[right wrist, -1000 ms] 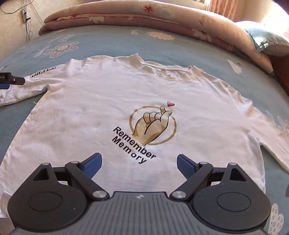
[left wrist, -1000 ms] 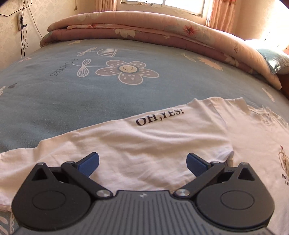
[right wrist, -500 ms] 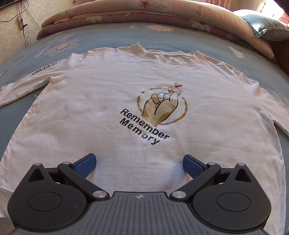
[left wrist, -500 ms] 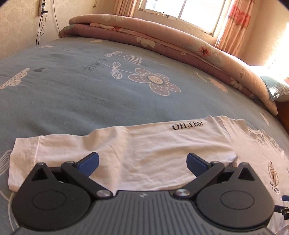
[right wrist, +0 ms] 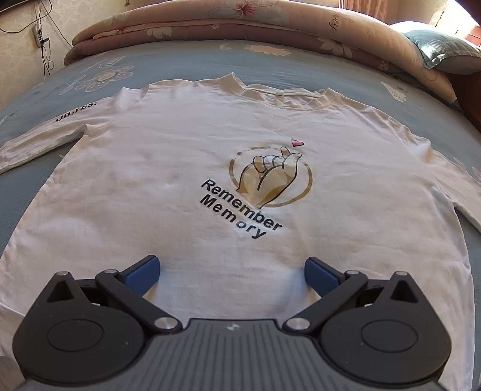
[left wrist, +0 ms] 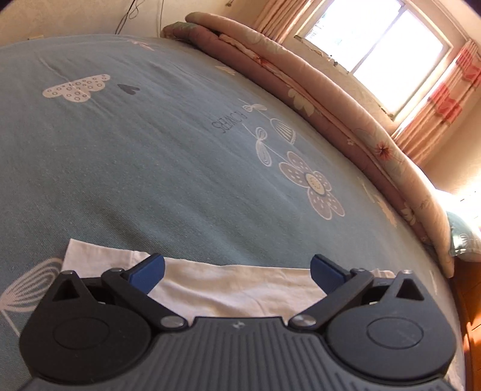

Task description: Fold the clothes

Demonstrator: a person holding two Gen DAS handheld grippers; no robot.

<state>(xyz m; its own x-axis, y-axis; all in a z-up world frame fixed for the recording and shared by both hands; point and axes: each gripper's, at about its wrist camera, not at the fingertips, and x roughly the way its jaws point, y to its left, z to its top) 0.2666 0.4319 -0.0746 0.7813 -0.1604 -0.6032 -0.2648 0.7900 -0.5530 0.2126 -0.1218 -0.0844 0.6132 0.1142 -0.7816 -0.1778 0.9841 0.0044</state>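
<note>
A white long-sleeved shirt (right wrist: pixel 168 186) lies flat and face up on the bed, printed with a finger-heart emblem and "Remember Memory". Its left sleeve (right wrist: pixel 39 141) stretches out to the left, and its right sleeve (right wrist: pixel 460 183) runs off to the right. My right gripper (right wrist: pixel 231 275) hovers over the shirt's lower front, open wide, nothing between its blue pads. In the left wrist view the far end of the left sleeve (left wrist: pixel 234 285) lies just under my left gripper (left wrist: pixel 237 272). That gripper is open too, and its pads hold nothing.
The blue floral bedsheet (left wrist: pixel 150 150) covers the bed all around the shirt. A folded pink floral quilt (right wrist: pixel 270 21) lies along the far edge. A pillow (right wrist: pixel 445 51) sits at the far right. A wooden bed frame (left wrist: pixel 469 315) borders the right side, and a window (left wrist: pixel 375 45) is beyond.
My left gripper has slid left along the sleeve to its cuff end and rolled, tilting the view. The right gripper's jaws spread slightly wider and it stayed over the shirt's lower front.
</note>
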